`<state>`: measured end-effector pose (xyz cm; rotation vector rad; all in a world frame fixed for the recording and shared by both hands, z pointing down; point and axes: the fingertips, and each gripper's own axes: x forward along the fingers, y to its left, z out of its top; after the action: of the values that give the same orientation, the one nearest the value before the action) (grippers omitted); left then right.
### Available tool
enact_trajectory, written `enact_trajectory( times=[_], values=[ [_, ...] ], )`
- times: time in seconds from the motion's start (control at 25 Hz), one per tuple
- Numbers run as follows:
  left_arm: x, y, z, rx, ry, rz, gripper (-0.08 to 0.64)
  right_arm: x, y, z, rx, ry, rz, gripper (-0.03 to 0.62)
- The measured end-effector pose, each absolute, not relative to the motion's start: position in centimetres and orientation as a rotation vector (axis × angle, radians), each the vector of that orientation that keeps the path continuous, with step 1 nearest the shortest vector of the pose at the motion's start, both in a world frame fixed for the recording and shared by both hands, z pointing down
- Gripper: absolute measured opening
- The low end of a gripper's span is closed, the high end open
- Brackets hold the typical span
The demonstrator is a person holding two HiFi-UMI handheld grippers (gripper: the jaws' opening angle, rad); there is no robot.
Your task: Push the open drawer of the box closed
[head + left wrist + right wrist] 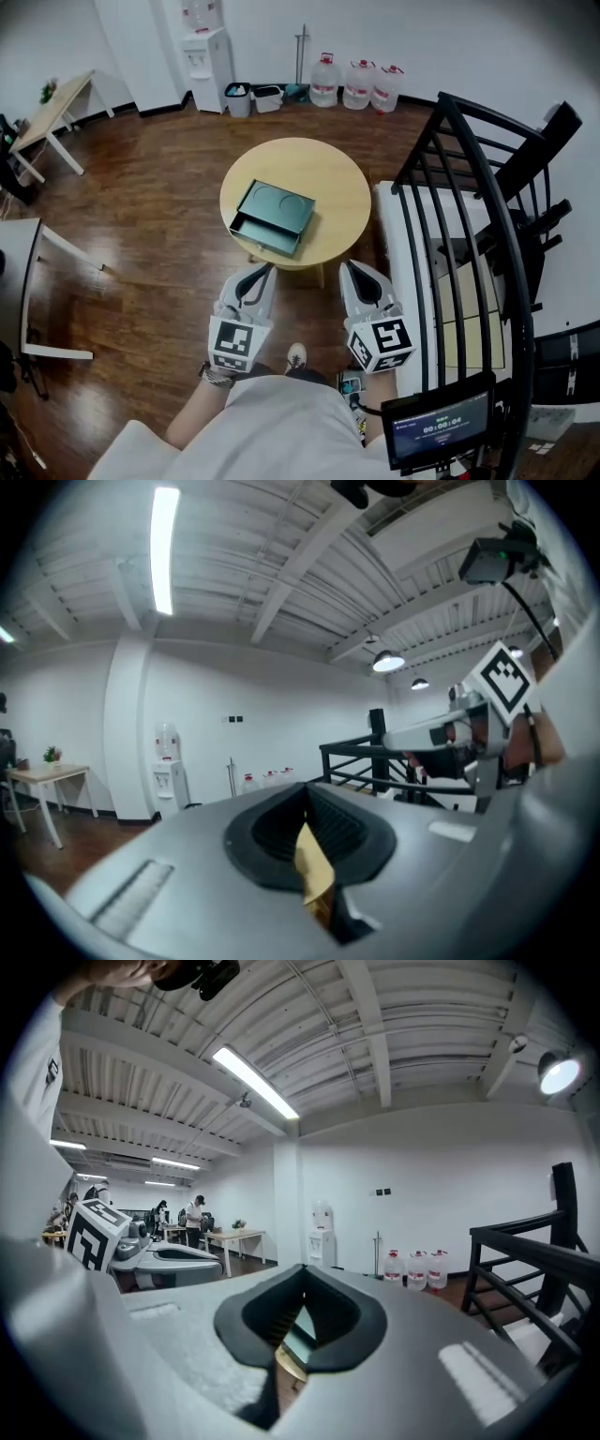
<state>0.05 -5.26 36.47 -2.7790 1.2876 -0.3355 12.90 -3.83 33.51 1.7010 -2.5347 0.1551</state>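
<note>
A dark green box [275, 208] lies on a round wooden table [328, 183], its drawer [263, 234] pulled out toward me. Both grippers hang in front of the table's near edge, apart from the box. My left gripper [264, 269] is shut and empty, just below the drawer's front. My right gripper [348, 265] is shut and empty too, to the right of the box. In the left gripper view the jaws [307, 791] meet, with a sliver of tabletop in the gap. In the right gripper view the closed jaws [302, 1271] show a slice of the green box [298, 1342] between them.
A black metal railing [469, 234] runs along the right side, close to my right gripper. Water bottles [358, 84], a water dispenser [208, 56] and bins [251, 97] line the far wall. A white desk [28, 281] stands at the left, on a wood floor [150, 197].
</note>
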Motion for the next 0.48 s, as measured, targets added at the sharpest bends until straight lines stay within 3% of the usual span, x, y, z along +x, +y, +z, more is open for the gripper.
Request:
enact_trajectory(
  times=[0.48],
  values=[
    [0.1,-10.1,37.4,-2.811,1.302,-0.381,0.008,13.4,-9.7,34.5,1.69,-2.506,0.201,0.002]
  ],
)
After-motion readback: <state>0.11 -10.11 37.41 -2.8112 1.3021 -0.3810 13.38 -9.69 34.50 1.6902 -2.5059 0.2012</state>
